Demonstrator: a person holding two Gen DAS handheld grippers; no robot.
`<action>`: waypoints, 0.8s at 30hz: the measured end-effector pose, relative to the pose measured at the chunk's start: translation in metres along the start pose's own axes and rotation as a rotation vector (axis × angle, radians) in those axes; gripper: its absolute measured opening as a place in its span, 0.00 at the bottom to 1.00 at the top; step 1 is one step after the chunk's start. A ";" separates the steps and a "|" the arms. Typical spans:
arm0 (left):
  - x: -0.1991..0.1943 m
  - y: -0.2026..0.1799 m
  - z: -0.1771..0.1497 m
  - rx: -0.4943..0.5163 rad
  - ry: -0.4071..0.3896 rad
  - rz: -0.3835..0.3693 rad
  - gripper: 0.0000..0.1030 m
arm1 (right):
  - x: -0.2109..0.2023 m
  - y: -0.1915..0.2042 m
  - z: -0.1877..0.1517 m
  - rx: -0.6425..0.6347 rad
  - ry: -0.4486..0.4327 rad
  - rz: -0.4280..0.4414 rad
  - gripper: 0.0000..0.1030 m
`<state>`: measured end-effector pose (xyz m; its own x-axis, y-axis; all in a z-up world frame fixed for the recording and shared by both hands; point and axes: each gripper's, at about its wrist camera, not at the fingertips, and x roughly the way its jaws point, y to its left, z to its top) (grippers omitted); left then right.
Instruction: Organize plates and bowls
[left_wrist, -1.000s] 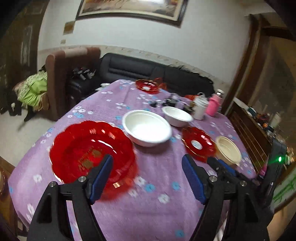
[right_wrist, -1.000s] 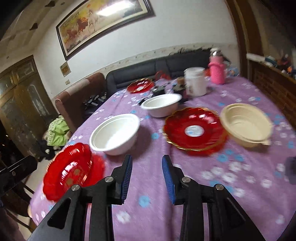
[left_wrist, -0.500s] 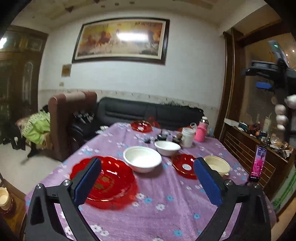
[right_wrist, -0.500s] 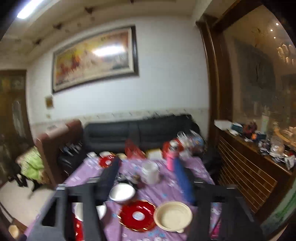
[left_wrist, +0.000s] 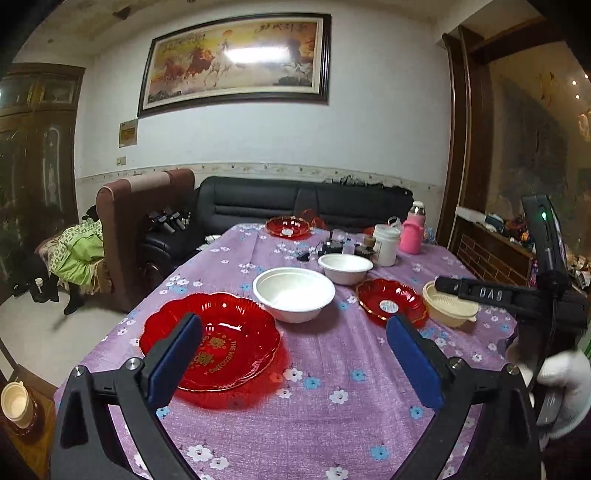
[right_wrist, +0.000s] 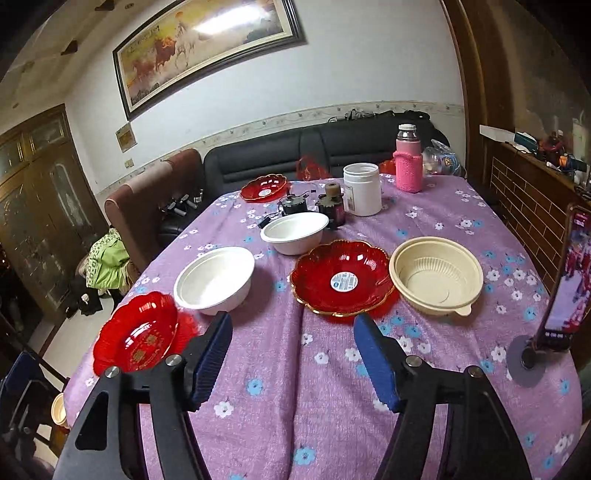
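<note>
Held left fingers (left_wrist: 177, 354) spread wide, just opened, clamping nothing. Held right fingers (right_wrist: 212, 354) apart too, though just narrowed a little, likewise empty. Hovered both above the near edge of the surface (left_wrist: 332, 369), pointing slightly down across it, probably to choose a first piece. Found large red plate (left_wrist: 210, 343) nearest the left fingers, just beside big white bowl (left_wrist: 293, 293), with smaller white bowl (left_wrist: 345, 267) behind that. Found gold-rimmed red plate (right_wrist: 341, 280) ahead of the right fingers, touching or nearly touching cream bowl (right_wrist: 436, 280). Noted third red plate (left_wrist: 288, 226) at the far end, well apart. Judged nothing stacked yet: like pieces lying singly, sorting not begun. Probably meant near plate for left, gold-rimmed plate for right, by closeness.
</note>
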<state>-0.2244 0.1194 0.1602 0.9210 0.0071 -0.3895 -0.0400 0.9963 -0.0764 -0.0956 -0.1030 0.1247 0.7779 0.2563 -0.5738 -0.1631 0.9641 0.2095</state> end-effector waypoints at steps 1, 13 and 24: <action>0.003 0.002 0.002 -0.002 0.013 0.001 0.97 | 0.004 -0.004 0.003 0.000 0.001 -0.001 0.70; 0.032 0.004 -0.001 -0.049 0.151 -0.073 0.97 | 0.050 -0.042 -0.003 0.145 0.097 0.046 0.56; 0.030 -0.012 -0.014 -0.039 0.201 -0.080 0.95 | 0.053 -0.042 -0.027 0.165 0.122 0.094 0.42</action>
<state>-0.2018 0.1068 0.1370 0.8265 -0.0928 -0.5553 0.0112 0.9889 -0.1485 -0.0633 -0.1281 0.0642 0.6829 0.3611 -0.6350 -0.1224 0.9136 0.3878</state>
